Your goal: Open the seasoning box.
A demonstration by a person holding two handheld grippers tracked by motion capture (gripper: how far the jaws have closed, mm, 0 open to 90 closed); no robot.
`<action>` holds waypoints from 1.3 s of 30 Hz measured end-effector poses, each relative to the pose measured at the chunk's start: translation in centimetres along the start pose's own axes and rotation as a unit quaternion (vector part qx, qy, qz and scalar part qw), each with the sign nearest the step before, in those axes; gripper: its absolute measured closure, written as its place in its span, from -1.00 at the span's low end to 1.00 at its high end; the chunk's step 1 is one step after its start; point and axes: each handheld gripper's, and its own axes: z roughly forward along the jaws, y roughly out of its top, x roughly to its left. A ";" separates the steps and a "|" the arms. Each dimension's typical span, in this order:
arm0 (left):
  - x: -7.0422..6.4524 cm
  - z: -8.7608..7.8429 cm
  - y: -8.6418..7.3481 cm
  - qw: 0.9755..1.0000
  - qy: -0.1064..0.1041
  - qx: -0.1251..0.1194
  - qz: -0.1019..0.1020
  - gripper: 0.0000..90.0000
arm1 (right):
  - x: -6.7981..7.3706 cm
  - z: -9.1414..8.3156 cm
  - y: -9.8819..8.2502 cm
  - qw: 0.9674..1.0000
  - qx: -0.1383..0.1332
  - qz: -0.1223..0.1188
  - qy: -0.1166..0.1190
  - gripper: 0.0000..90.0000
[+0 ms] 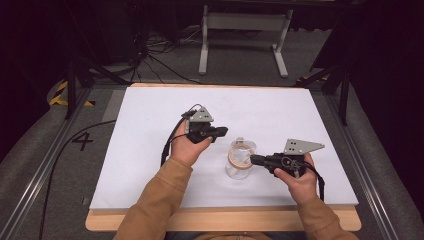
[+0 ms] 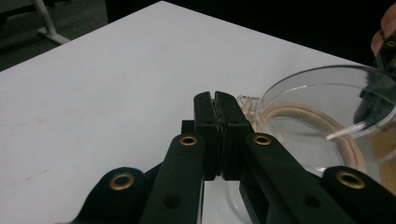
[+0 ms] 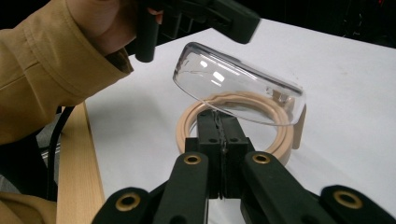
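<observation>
A small clear glass jar (image 1: 238, 169) stands on the white table top, right of centre. It has a beige seal ring (image 3: 282, 136) around its mouth. Its clear glass lid (image 3: 233, 86) is tilted up and open, and my right gripper (image 3: 219, 115) is shut on the lid's near rim. From above, that gripper (image 1: 253, 159) reaches in from the jar's right. My left gripper (image 1: 223, 131) hovers just up and left of the jar, jaws pressed together with nothing between them. In the left gripper view its tips (image 2: 215, 100) sit beside the lid (image 2: 322, 107) and the ring (image 2: 299, 114).
A white sheet (image 1: 150, 130) covers the table, with a wooden edge (image 1: 225, 220) at the near side. Black cables trail from both grippers. A white frame leg (image 1: 204, 45) and loose wires stand on the floor beyond the far edge.
</observation>
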 end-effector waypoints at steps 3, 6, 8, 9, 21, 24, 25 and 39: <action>0.2 -1.1 -0.5 1.000 0.012 0.002 -0.005 0.96 | -0.4 0.0 0.5 1.000 -0.005 -0.006 0.002 1.00; 0.3 -2.1 -1.0 1.000 0.020 0.000 -0.014 0.95 | -0.9 0.0 1.1 1.000 -0.012 -0.013 0.004 1.00; 0.5 -2.8 -1.5 0.999 0.027 0.007 -0.016 0.95 | -1.2 -0.1 1.4 1.000 -0.012 -0.017 0.006 1.00; 0.5 -3.1 -1.7 0.999 0.029 0.005 -0.020 0.94 | -1.4 -0.1 1.6 1.000 -0.013 -0.019 0.006 1.00; 1.2 -6.1 -3.8 0.996 0.063 0.032 -0.045 0.93 | -3.0 0.5 2.8 0.999 -0.014 -0.027 0.011 1.00; 1.4 -6.6 -4.1 0.996 0.068 0.034 -0.047 0.93 | -3.2 0.7 2.9 1.000 -0.013 -0.026 0.012 1.00; 1.5 -6.8 -4.3 0.995 0.072 0.036 -0.053 0.93 | -3.3 0.7 3.0 0.999 -0.014 -0.025 0.013 1.00; 2.4 -8.1 -6.0 0.991 0.082 0.058 -0.084 0.93 | -5.1 1.8 3.0 1.000 -0.008 -0.011 0.008 1.00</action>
